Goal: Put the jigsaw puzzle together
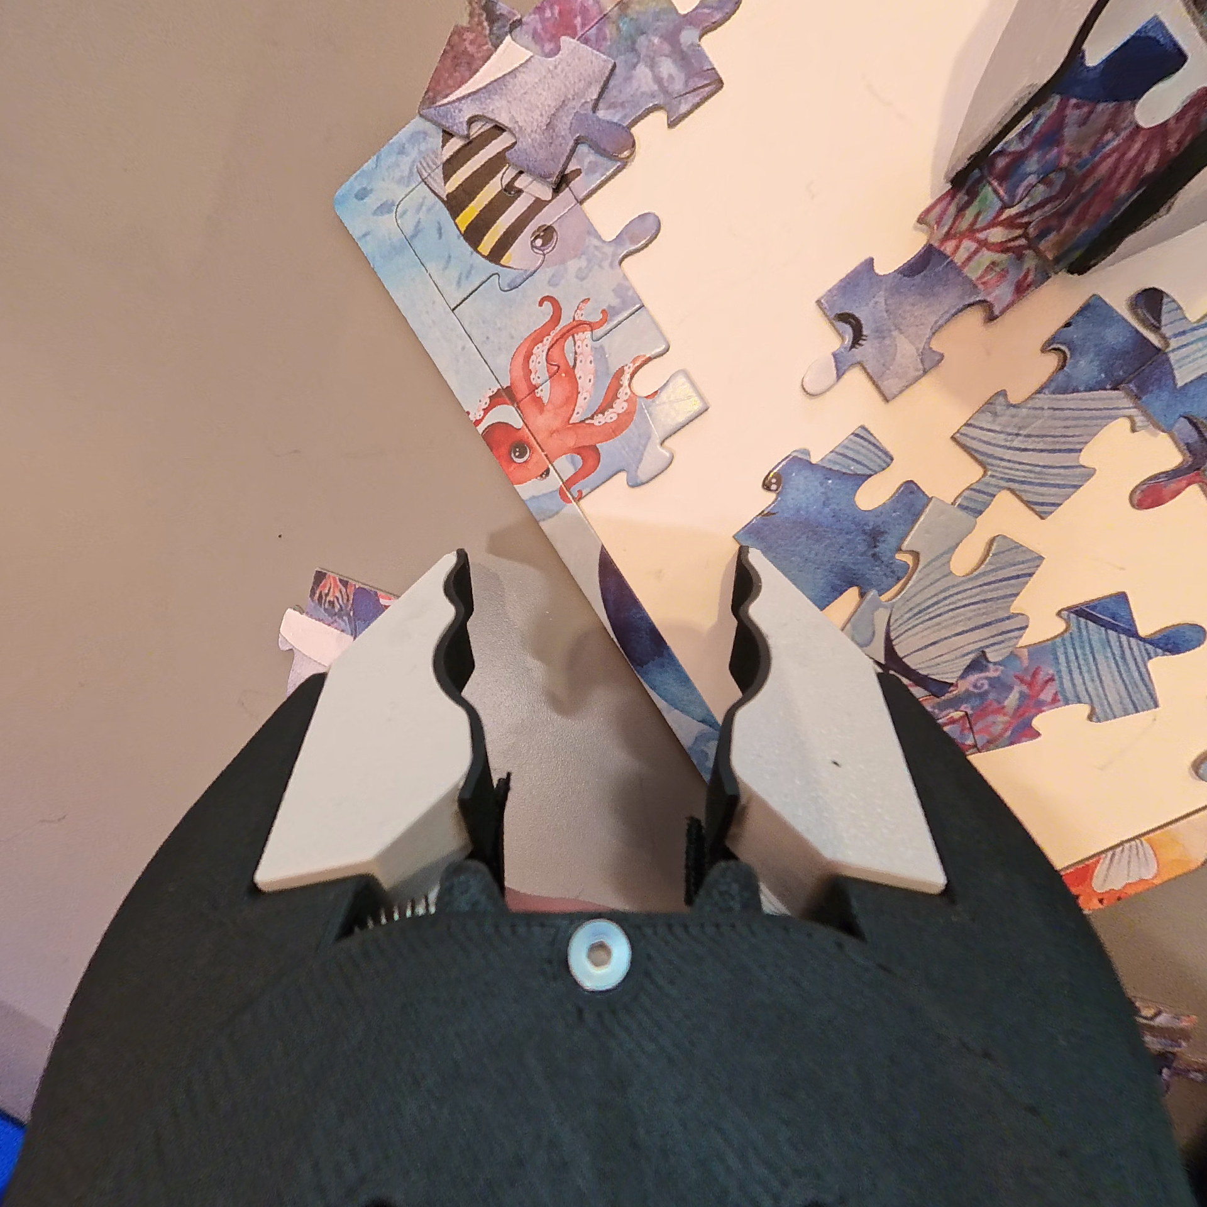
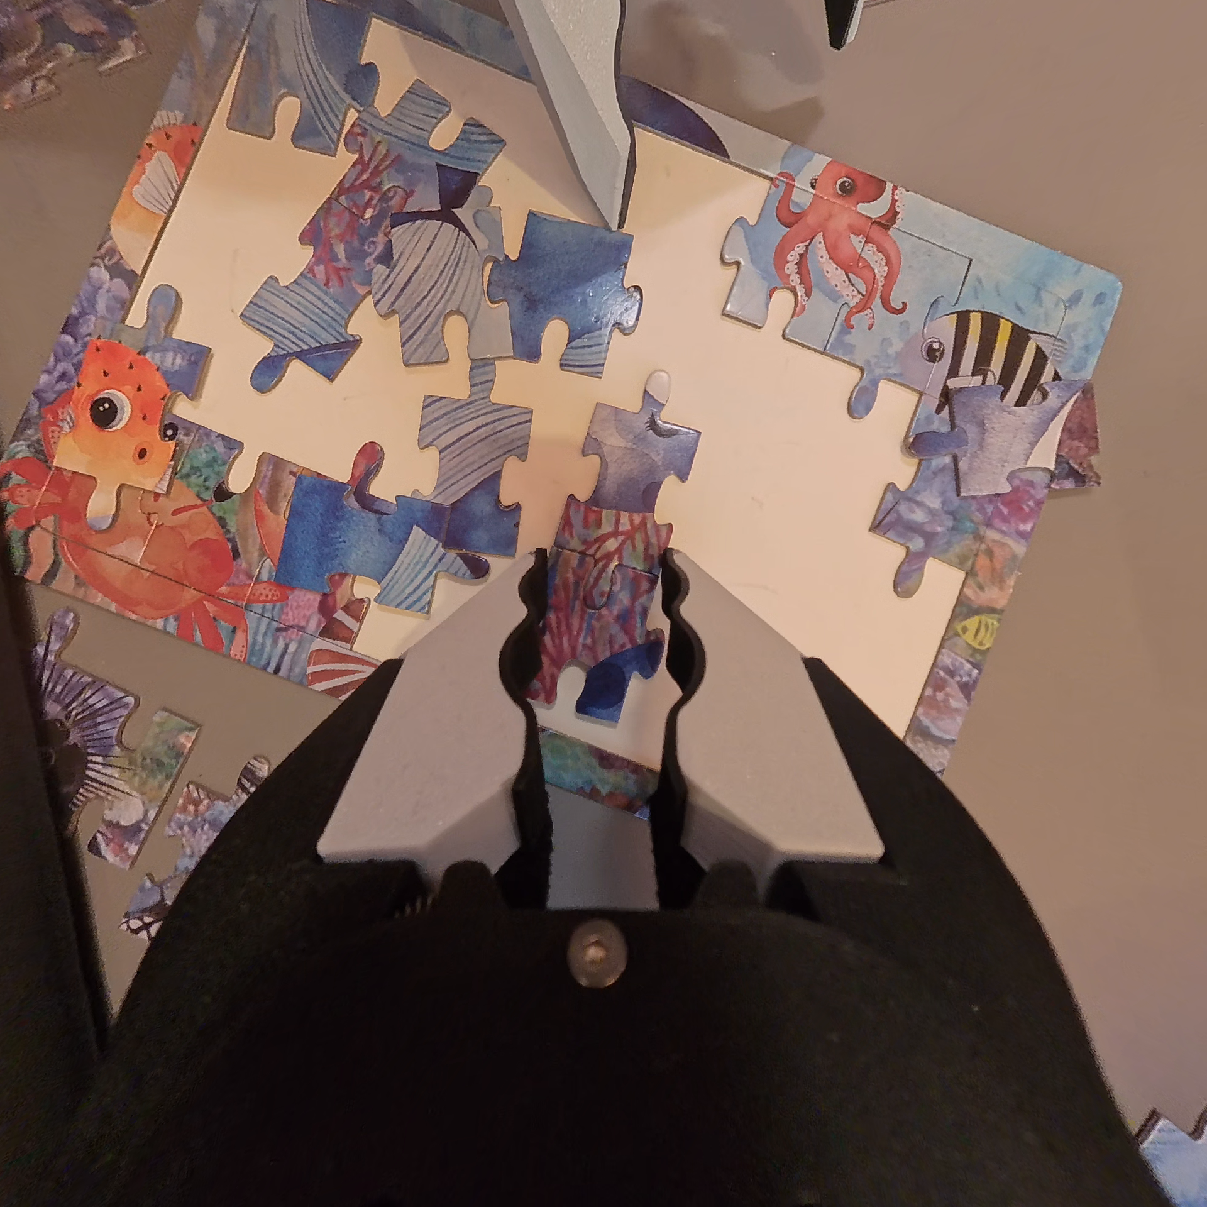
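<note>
Left claw (image 1: 597,568): jaws wide, empty, hovering over the puzzle tray's (image 1: 771,163) border edge, which runs diagonally ahead. Right claw (image 2: 604,555): jaws narrow, straddling a coral piece (image 2: 604,627) without visibly pinching it; its long axis runs straight ahead, tab end nearest the claw's base, lying in the tray on the desk (image 2: 1110,130).

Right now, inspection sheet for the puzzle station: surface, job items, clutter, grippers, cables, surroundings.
Surface: plain grey-brown tabletop, marks only.
Job's things: puzzle tray partly filled; octopus and striped fish seated at one corner, orange fish at another; blue pieces loose in the middle.
Clutter: spare pieces off the tray.
Grippers: left gripper open, empty, over the tray edge; right gripper around a coral piece, grip unclear.
Cables: nothing seen.
Surroundings: nothing seen.
</note>
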The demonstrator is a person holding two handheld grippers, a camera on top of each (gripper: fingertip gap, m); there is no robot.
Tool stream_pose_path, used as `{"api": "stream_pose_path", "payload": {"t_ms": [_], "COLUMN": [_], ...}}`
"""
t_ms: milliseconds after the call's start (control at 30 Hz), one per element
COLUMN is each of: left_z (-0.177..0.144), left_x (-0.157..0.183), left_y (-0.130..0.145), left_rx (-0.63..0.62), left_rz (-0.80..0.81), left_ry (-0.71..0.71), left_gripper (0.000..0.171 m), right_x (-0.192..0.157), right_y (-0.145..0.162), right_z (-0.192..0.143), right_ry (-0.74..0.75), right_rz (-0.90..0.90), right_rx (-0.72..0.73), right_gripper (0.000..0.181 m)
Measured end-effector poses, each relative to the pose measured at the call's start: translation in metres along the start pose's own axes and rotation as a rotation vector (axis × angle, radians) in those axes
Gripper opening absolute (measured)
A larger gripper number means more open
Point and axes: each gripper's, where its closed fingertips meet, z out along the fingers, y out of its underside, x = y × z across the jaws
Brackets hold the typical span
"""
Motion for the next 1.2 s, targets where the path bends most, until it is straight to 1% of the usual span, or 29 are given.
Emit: {"api": "stream_pose_path", "payload": {"t_ms": [100, 233, 367, 500, 600, 700, 767, 833, 900, 967, 1100, 1200], "left_z": [0.000, 0.000, -0.002, -0.004, 0.003, 0.018, 0.026, 0.032, 0.037, 0.041, 0.046, 0.050], "left_x": [-0.001, 0.000, -0.005, -0.014, -0.013, -0.008, -0.007, -0.001, -0.001, 0.000, -0.010, -0.010], "left_y": [-0.001, -0.007, -0.015, -0.037, -0.059, -0.076, -0.088, -0.095, -0.098, -0.101, -0.103, -0.103], "left_rx": [0.002, 0.017, 0.044, 0.133, 0.196, 0.205, 0.222, 0.233, 0.235, 0.236, 0.235, 0.230], "left_rz": [0.006, 0.013, 0.006, -0.024, -0.014, 0.020, 0.023, 0.020, 0.018, 0.010, -0.018, -0.033], "left_ry": [-0.012, -0.017, -0.051, -0.104, -0.125, -0.117, -0.109, -0.078, -0.076, -0.067, -0.092, -0.071], "left_gripper": [0.079, 0.076, 0.073, 0.066, 0.059, 0.051, 0.043, 0.038, 0.035, 0.037, 0.033, 0.031], "right_x": [-0.003, 0.001, 0.009, 0.020, 0.027, 0.029, 0.030, 0.031, 0.031, 0.031, 0.029, 0.029], "right_y": [0.001, -0.002, -0.004, -0.005, -0.006, -0.007, -0.007, -0.007, -0.009, -0.009, -0.010, -0.010], "right_z": [0.002, -0.002, -0.008, -0.012, -0.016, -0.018, -0.019, -0.020, -0.022, -0.022, -0.021, -0.021], "right_ry": [-0.012, -0.006, 0.023, 0.067, 0.090, 0.099, 0.105, 0.114, 0.113, 0.112, 0.109, 0.108], "right_rz": [-0.002, 0.018, 0.041, 0.079, 0.098, 0.108, 0.106, 0.106, 0.112, 0.113, 0.104, 0.107], "right_rx": [-0.005, 0.016, 0.043, 0.063, 0.082, 0.095, 0.095, 0.097, 0.106, 0.110, 0.106, 0.107], "right_gripper": [0.033, 0.042, 0.041, 0.040, 0.039, 0.038, 0.038, 0.038, 0.038, 0.038, 0.038, 0.038]}}
